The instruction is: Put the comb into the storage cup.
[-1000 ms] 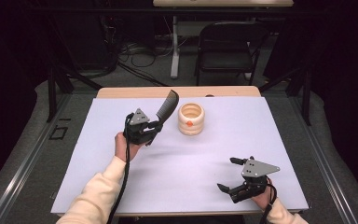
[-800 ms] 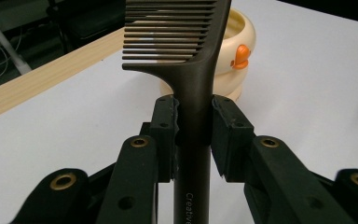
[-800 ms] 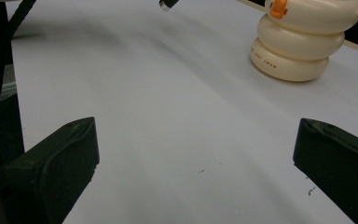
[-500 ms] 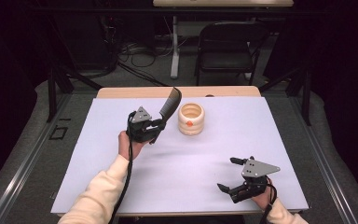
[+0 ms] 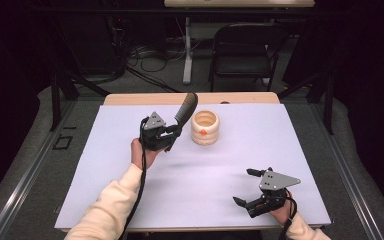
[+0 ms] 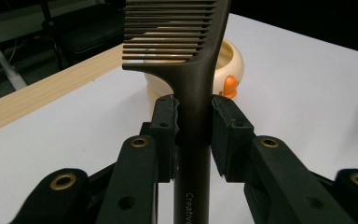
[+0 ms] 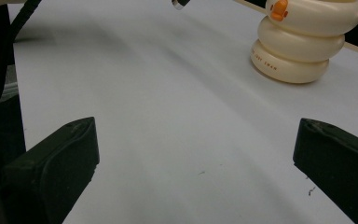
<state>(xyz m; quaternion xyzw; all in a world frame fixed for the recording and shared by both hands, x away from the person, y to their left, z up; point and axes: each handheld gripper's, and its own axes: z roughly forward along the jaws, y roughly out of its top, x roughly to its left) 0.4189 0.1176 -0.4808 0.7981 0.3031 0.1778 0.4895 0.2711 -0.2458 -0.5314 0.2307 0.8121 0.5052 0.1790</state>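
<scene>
Left hand-held gripper (image 5: pixel 172 131) is clamped on the handle of a dark wide-tooth comb (image 6: pixel 186 60), both pads pressed against the handle sides. The comb is lifted off the white surface (image 5: pixel 130 190) and tilts up toward the cream ring-shaped holder (image 5: pixel 205 128), its toothed end just beside the holder's rim and not yet over the opening. Judged from this, pick-up is complete; carrying the comb over the holder, lowering it in and releasing it remain. Right hand-held gripper (image 5: pixel 247 187) rests near the front right of the surface, jaws spread wide, holding nothing, well apart from the holder.
</scene>
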